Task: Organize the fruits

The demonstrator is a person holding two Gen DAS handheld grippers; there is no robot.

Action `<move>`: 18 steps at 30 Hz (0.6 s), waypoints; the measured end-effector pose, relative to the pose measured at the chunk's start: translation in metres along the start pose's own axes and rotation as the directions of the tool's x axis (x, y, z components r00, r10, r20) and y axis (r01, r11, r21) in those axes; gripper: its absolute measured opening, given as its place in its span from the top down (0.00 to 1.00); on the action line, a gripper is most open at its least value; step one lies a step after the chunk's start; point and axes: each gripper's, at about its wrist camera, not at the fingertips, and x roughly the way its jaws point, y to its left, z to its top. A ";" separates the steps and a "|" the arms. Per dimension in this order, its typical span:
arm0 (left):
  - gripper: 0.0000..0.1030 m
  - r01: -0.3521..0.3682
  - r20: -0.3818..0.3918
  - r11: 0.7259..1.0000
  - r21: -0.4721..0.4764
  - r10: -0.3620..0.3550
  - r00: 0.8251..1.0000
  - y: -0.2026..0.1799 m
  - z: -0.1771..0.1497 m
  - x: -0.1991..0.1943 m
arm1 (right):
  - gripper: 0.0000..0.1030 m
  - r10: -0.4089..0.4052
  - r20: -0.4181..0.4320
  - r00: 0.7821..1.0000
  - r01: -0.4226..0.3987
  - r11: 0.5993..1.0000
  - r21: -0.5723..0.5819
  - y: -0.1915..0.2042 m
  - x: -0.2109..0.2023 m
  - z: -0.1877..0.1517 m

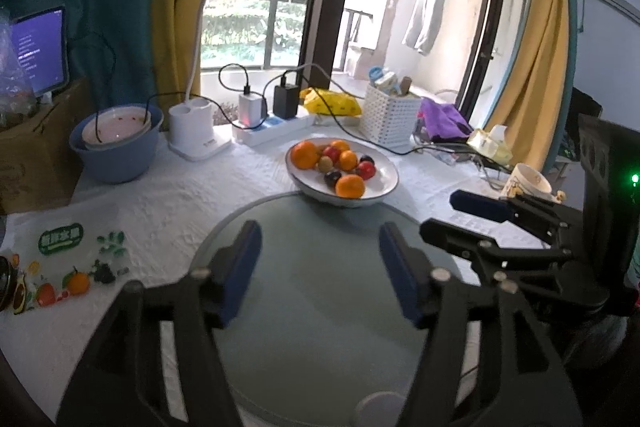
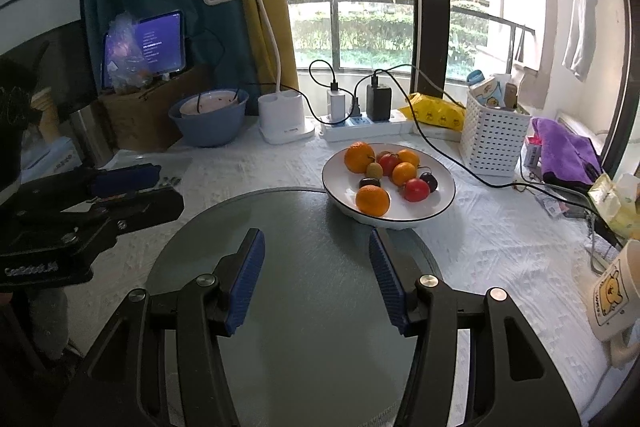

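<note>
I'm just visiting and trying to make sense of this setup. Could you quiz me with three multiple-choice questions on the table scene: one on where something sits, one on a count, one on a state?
1. Where does the white plate of fruit sit?
A. Inside the blue bowl
B. On the white cloth, at the far edge of the round glass disc
C. In the white basket

2. How many oranges lie on the plate?
A. Two
B. Four
C. Seven

3. What do the fingers of the right gripper hold?
A. An orange
B. The mug
C. Nothing, they stand apart

Answers: 1 B, its near rim meets the disc while the blue bowl and basket stand apart from it; 2 B, four orange fruits show among red and dark ones; 3 C, only the disc shows between the blue pads.
</note>
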 end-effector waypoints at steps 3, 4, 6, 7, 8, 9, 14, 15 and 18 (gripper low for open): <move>0.37 -0.001 0.016 1.000 0.011 0.001 1.000 -0.005 -0.002 -0.009 | 0.45 -0.006 0.017 1.000 0.006 1.000 -0.003 0.003 -0.011 -0.002; 0.37 0.000 0.020 1.000 0.012 0.000 1.000 -0.007 -0.002 -0.012 | 0.45 -0.007 0.022 1.000 0.007 1.000 -0.005 0.003 -0.014 -0.002; 0.37 -0.001 0.032 1.000 0.015 0.001 0.999 -0.010 -0.003 -0.018 | 0.45 -0.012 0.036 0.999 0.012 1.000 -0.004 0.005 -0.022 -0.003; 0.37 -0.002 0.038 1.000 0.016 0.001 0.999 -0.012 -0.003 -0.021 | 0.45 -0.014 0.045 0.999 0.014 1.000 -0.005 0.007 -0.026 -0.003; 0.36 -0.002 0.043 1.000 0.018 0.001 0.999 -0.014 -0.004 -0.024 | 0.44 -0.016 0.052 0.998 0.016 1.000 -0.007 0.008 -0.030 -0.003; 0.36 -0.003 0.050 1.000 0.022 0.002 0.999 -0.016 -0.004 -0.027 | 0.44 -0.018 0.062 0.998 0.019 1.000 -0.008 0.009 -0.034 -0.002; 0.28 -0.013 0.094 1.000 0.027 0.011 0.996 -0.022 -0.005 -0.047 | 0.44 -0.034 0.098 0.995 0.035 0.999 -0.009 0.014 -0.053 -0.001; 0.21 -0.016 0.102 1.000 0.027 0.013 0.995 -0.023 -0.005 -0.050 | 0.44 -0.036 0.106 0.994 0.037 0.999 -0.009 0.015 -0.057 -0.001; 0.12 -0.019 0.126 0.999 0.035 0.015 0.992 -0.027 -0.006 -0.064 | 0.44 -0.041 0.129 0.991 0.042 0.999 -0.009 0.017 -0.068 0.000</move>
